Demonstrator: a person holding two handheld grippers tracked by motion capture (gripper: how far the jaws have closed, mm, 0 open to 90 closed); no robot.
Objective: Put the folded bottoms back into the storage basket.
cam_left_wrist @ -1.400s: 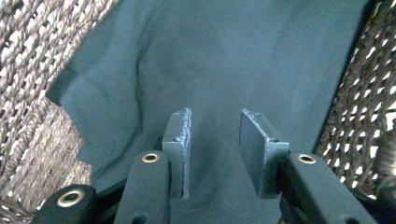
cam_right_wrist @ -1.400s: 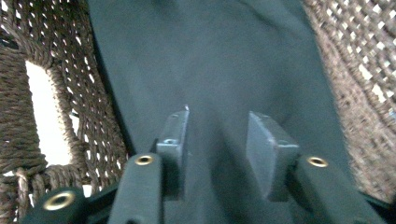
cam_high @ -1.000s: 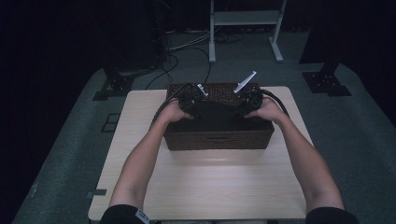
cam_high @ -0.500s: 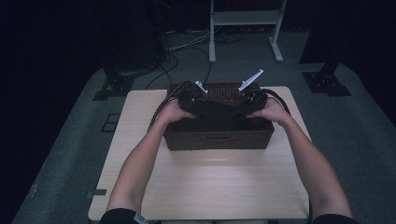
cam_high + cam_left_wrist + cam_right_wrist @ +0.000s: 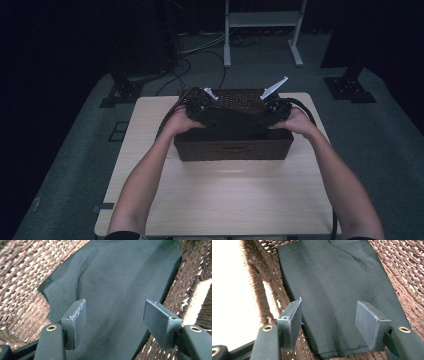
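On the pale wooden counter [image 5: 225, 200] sits a dark brown woven wicker basket [image 5: 232, 149], rectangular and open at the top, toward the far half of the surface. From the high view, a person's two bare forearms reach in from the bottom edge, one to each short end of the basket. The left hand [image 5: 179, 121] holds the left claw [image 5: 200, 106] over the basket's left end, and the right hand [image 5: 296, 121] holds the right claw [image 5: 274, 107] over its right end. A small grey plate sticks up from each tool, and black cables trail away from both.

A dark green folded cloth [image 5: 234, 121] lies inside the basket, stretching between the two tools. From the left gripper view, the dark green folded cloth [image 5: 117, 290] rests flat on the woven basket floor [image 5: 22, 285], and the left claw [image 5: 115, 320] stands wide, its two black jaws apart above the fabric and gripping nothing. From the right gripper view, the cloth [image 5: 337, 295] lies against the woven side wall [image 5: 262, 285], its folded edge near the bottom of the picture. The right claw [image 5: 328, 321] is likewise spread wide over the cloth, with nothing pinched between its jaws
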